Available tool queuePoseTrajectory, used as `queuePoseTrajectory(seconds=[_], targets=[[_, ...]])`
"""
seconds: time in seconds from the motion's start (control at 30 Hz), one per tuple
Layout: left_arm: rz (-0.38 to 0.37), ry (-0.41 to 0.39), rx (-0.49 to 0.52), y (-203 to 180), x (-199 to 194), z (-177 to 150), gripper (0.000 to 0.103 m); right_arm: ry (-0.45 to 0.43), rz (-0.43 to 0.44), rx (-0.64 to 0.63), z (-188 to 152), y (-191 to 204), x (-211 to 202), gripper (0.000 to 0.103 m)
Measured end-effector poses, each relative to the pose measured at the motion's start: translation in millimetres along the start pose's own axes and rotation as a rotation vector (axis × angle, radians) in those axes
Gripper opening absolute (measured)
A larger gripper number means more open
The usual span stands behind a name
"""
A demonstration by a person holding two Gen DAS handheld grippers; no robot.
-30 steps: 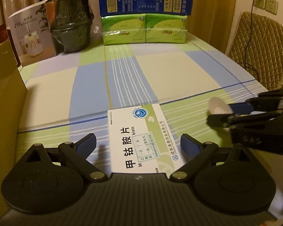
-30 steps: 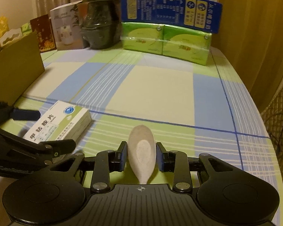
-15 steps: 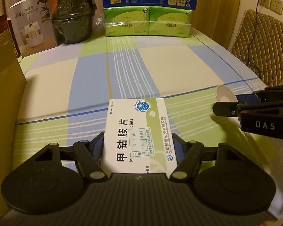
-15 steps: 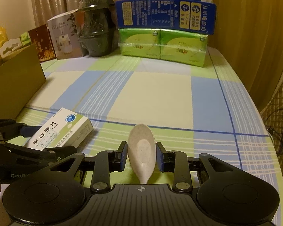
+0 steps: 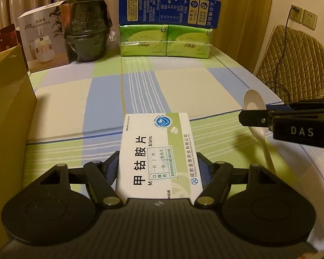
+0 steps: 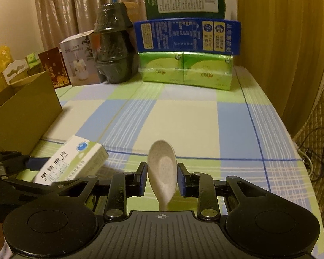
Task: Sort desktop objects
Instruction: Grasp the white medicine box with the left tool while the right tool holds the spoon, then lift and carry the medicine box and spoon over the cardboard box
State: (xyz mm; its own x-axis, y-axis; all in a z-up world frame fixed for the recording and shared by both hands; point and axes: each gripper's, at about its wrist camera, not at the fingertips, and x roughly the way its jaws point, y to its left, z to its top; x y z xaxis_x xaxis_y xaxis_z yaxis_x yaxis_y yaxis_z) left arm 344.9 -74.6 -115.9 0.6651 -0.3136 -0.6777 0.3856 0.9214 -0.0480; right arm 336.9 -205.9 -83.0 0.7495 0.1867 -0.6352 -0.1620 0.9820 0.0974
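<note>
Your left gripper [image 5: 157,168] is clamped on the white medicine box [image 5: 157,149], its blue pads pressed against the box's two long sides. The box's far end juts forward toward 12 o'clock and appears raised off the checked tablecloth [image 5: 183,86]. Your right gripper [image 6: 162,178] is closed on the pale spoon [image 6: 162,168], pinching it at the bowl with the bowl tipped up toward 12 o'clock and the handle running back under the tool body; in the left wrist view the handle hangs down clear of the cloth.

The two tools are near each other: from the left wrist view the right one comes in at 3 o'clock, and from the right wrist view the left one and its box sit at 9 o'clock, apart from the spoon.

Ahead of both, the middle of the table lies open. At 9 to 10 o'clock the wall of the cardboard box [image 6: 28,108] stands close beside the left tool. Along the far edge at 12 o'clock stand the green tissue packs [image 5: 165,41] with the blue carton [image 5: 169,10] above them, the wrapped dark pots [image 5: 87,34] at 11 o'clock and the humidifier box [image 5: 43,36] beside them. The table's right edge curves away at 2 to 3 o'clock, with the quilted chair [image 5: 291,60] just beyond it.
</note>
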Motion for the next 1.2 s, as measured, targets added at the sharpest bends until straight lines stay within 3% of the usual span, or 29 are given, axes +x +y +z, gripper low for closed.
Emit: queuePoseTrajectory(seconds=[0.2, 0.4, 0.47, 0.53, 0.6, 0.67, 0.77, 1.03, 1.07, 1.17, 1.2], targets=[[-0.007, -0.011, -0.021, 4.7, -1.9, 0.4, 0.067, 0.010, 0.005, 0.052, 0.4, -10.0, 5.5, 0.026], [-0.024, -0.003, -0.024, 3.9, 2.1, 1.2, 0.067, 0.070, -0.038, -0.011, -12.9, -9.3, 29.5, 0.027], [-0.024, -0.003, -0.026, 3.7, 2.4, 1.5, 0.067, 0.070, -0.054, -0.038, -17.1, -7.7, 32.7, 0.030], [-0.022, -0.004, -0.030, 4.1, 3.2, 2.3, 0.067, 0.071, -0.070, -0.062, -21.4, -5.3, 33.7, 0.043], [-0.022, -0.006, -0.034, 4.9, 3.4, 2.5, 0.067, 0.069, -0.075, -0.082, -24.4, -2.2, 34.3, 0.048], [-0.021, -0.007, -0.038, 5.3, 3.3, 2.8, 0.067, 0.062, -0.083, -0.118, -26.1, 2.8, 35.0, 0.050], [-0.027, -0.009, -0.043, 6.1, 3.1, 3.0, 0.067, 0.054, -0.104, -0.165, -28.2, 9.0, 36.5, 0.050], [-0.034, -0.009, -0.050, 7.2, 3.1, 3.0, 0.067, 0.053, -0.128, -0.126, -25.7, 5.9, 39.6, 0.048], [-0.035, -0.009, -0.050, 7.2, 3.0, 3.2, 0.067, 0.054, -0.126, -0.123, -25.9, 6.5, 40.1, 0.047], [-0.035, -0.009, -0.051, 7.0, 3.0, 3.4, 0.067, 0.057, -0.109, -0.125, -24.5, 10.2, 41.0, 0.030], [-0.035, -0.008, -0.050, 7.0, 3.0, 3.3, 0.067, 0.058, -0.110, -0.123, -24.0, 11.9, 41.2, 0.030]])
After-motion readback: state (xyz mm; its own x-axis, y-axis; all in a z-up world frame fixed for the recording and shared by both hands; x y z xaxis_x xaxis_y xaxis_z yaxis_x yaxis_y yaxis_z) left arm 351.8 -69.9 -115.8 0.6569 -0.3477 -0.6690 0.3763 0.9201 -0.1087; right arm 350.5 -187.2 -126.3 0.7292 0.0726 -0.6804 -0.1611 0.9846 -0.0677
